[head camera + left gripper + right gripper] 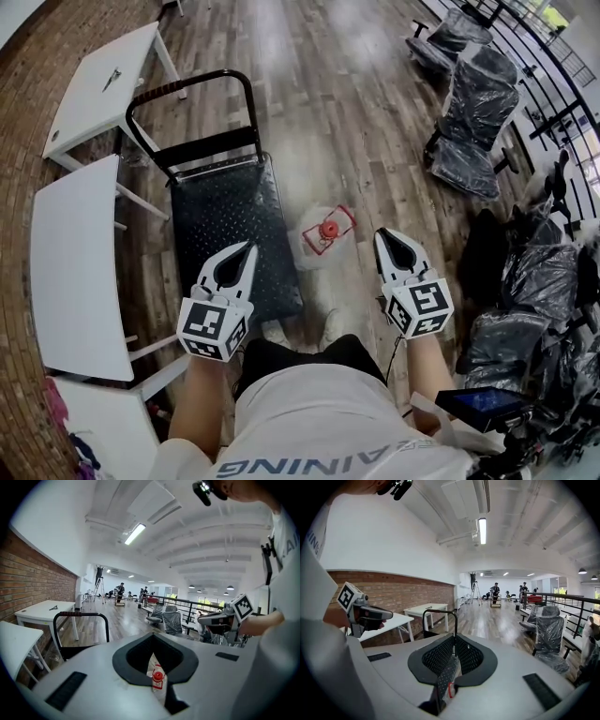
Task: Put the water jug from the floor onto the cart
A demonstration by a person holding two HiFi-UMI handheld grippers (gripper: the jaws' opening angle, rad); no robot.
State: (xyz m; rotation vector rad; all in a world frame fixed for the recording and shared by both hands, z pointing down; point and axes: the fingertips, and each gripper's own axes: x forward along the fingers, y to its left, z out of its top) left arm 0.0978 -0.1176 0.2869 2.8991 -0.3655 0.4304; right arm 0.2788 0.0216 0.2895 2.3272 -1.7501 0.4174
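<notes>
1. Pose, left gripper (247,251): held out ahead of the torso on a bare forearm, above the near right part of the cart (220,216) deck. Aims far and slightly down, marker cube nearest the body.
2. Jaws, left gripper: closed to a single tip, nothing gripped. Shows the water jug (158,678) only beyond them, through the gap.
3. Pose, right gripper (383,236): held about level with the left one and roughly parallel, above the wooden floor (366,141) right of the water jug. Aims far and slightly down.
4. Jaws, right gripper: pressed together, empty.
5. Place, water jug: stands on the floor just beside the cart's right edge, between the two gripper tips, touched by neither.
6. Orientation, water jug: upright, long axis vertical, red cap pointing up toward the head camera.
7. Cart: black flat deck, long axis running near to far, push handle (192,89) at the far end, white tables (80,262) on its left.
</notes>
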